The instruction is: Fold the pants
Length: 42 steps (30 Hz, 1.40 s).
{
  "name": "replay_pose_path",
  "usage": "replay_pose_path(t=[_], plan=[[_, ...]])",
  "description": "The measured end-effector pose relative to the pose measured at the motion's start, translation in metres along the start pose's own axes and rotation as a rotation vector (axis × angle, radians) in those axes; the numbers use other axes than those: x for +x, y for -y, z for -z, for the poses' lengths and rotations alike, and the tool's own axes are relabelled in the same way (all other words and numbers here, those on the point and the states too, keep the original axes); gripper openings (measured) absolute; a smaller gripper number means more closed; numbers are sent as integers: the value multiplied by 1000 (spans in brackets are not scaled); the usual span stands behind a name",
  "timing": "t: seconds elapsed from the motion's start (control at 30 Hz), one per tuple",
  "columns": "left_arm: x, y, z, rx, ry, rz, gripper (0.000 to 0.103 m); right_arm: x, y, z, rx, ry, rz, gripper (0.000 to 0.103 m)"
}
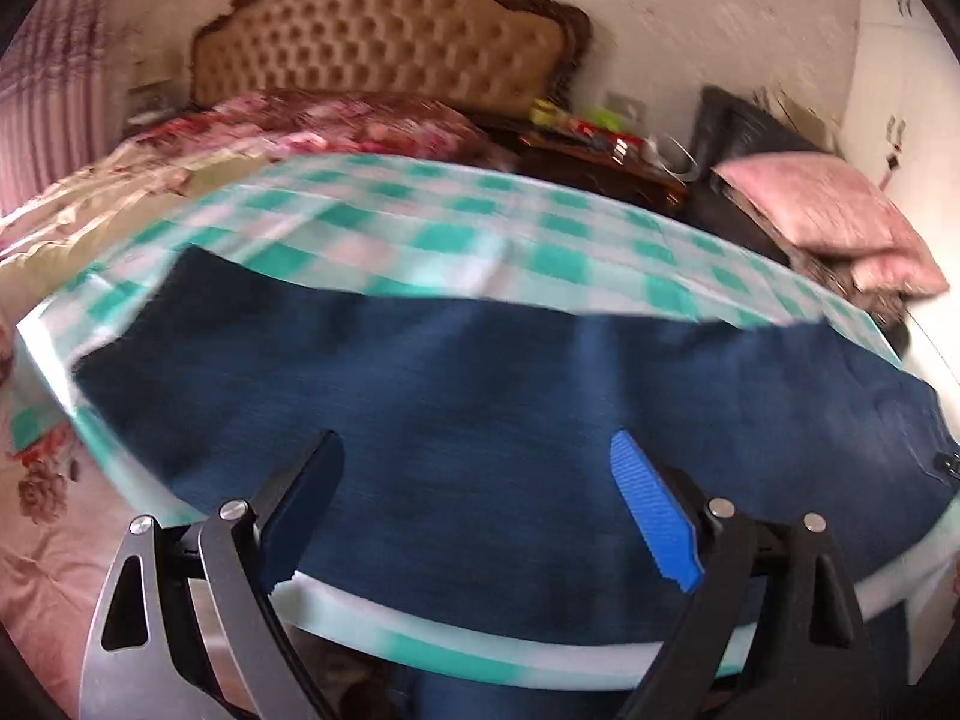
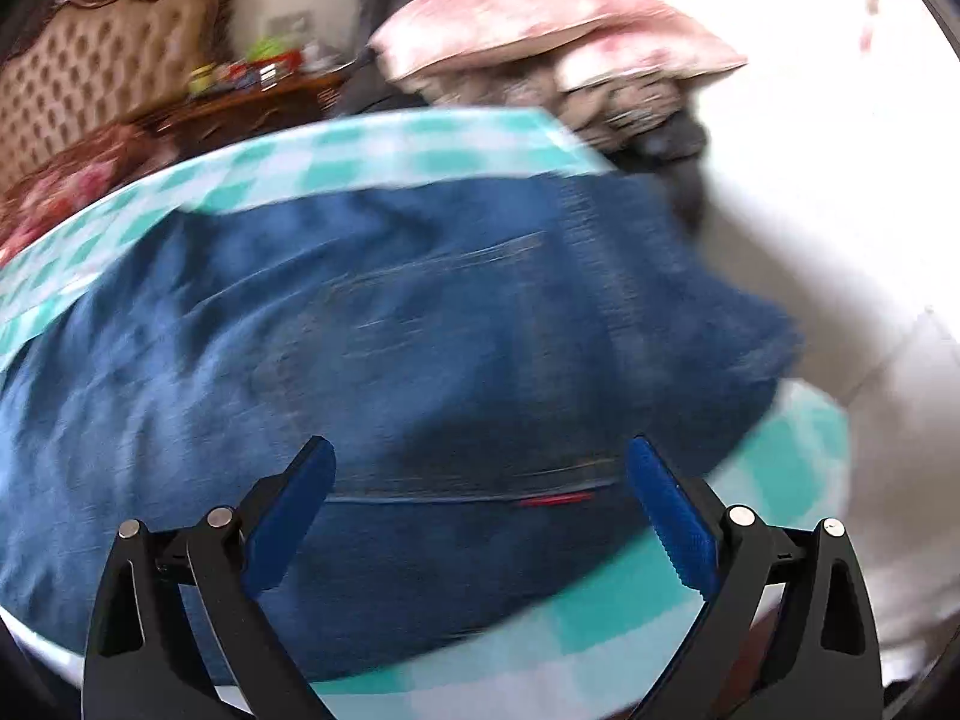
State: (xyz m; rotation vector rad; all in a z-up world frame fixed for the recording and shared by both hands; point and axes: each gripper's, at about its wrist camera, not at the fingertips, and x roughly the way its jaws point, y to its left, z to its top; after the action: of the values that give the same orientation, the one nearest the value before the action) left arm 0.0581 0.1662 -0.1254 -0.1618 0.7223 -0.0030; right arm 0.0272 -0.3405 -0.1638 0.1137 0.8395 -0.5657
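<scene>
Dark blue denim pants (image 1: 480,396) lie spread across a table with a green and white checked cloth (image 1: 456,228). My left gripper (image 1: 474,468) is open and empty, above the near edge of the pants' leg part. In the right wrist view the pants (image 2: 372,324) show the waist end with a seam and a small red tag (image 2: 555,500). My right gripper (image 2: 480,468) is open and empty, just above that part. The cloth (image 2: 420,144) shows around the pants. Both views are motion-blurred.
A bed with a tufted headboard (image 1: 384,42) and floral bedding (image 1: 312,126) stands behind the table. A dark wooden nightstand (image 1: 600,162) with small items is at the back. Pink pillows (image 1: 828,210) lie stacked on a dark chair at the right.
</scene>
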Motion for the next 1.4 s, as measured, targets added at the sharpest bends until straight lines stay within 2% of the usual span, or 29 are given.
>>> replay_pose_path(t=[0.07, 0.1, 0.17, 0.23, 0.33, 0.37, 0.43, 0.47, 0.5, 0.57, 0.67, 0.73, 0.83, 0.87, 0.93, 0.97, 1.0, 1.07, 1.17, 1.27, 1.3, 1.33, 1.37, 1.4], plan=[[4, 20, 2, 25, -11, 23, 90, 2, 20, 2, 19, 8, 48, 94], [7, 31, 2, 51, -16, 24, 86, 3, 33, 3, 44, 9, 61, 93], [11, 48, -1, 85, -30, 50, 79, 3, 76, 3, 173, -3, 29, 93], [11, 72, -5, 152, -22, 135, 79, 7, 117, 4, 304, -31, -8, 87], [-3, 137, 4, 353, -20, 282, 79, 15, 164, 3, 429, -64, -107, 85], [-9, 168, 12, 424, -31, 357, 77, 16, 172, 2, 448, -66, -127, 84], [-15, 213, 29, 506, -53, 462, 72, 19, 187, 1, 501, -69, -181, 83], [-18, 235, 39, 553, -61, 503, 67, 22, 195, 0, 543, -74, -223, 81], [-20, 268, 55, 645, -62, 537, 60, 26, 200, 0, 573, -78, -252, 80], [-23, 308, 79, 759, -51, 553, 53, 32, 201, -4, 588, -87, -273, 77], [-22, 339, 98, 819, -45, 571, 45, 40, 201, -12, 584, -90, -308, 69], [-22, 350, 107, 869, -15, 537, 41, 42, 197, -18, 563, -95, -316, 65], [-19, 362, 118, 920, -20, 511, 33, 48, 190, -23, 526, -112, -315, 47], [-18, 363, 121, 944, -17, 499, 27, 50, 186, -24, 507, -120, -317, 33], [-16, 363, 124, 989, -10, 474, 19, 46, 182, -22, 483, -113, -276, 23], [-16, 361, 124, 995, -8, 474, 13, 44, 182, -22, 475, -108, -268, 20], [-17, 361, 124, 999, -2, 478, 1, 41, 183, -22, 479, -102, -274, 17], [-25, 359, 119, 997, 35, 473, 1, 29, 182, -24, 465, -79, -280, 15], [-29, 352, 110, 970, 27, 499, 1, 14, 185, -26, 455, -55, -280, 14], [-25, 349, 113, 969, -10, 525, 2, 24, 185, -23, 440, -91, -248, 14], [-24, 349, 116, 974, -19, 525, 7, 32, 185, -21, 436, -115, -233, 15], [-24, 348, 117, 974, -26, 532, 7, 36, 184, -18, 438, -131, -197, 15], [-24, 347, 117, 960, -45, 554, 11, 35, 184, -18, 433, -124, -168, 19], [-26, 344, 113, 931, -54, 575, 19, 29, 182, -19, 419, -106, -123, 36]])
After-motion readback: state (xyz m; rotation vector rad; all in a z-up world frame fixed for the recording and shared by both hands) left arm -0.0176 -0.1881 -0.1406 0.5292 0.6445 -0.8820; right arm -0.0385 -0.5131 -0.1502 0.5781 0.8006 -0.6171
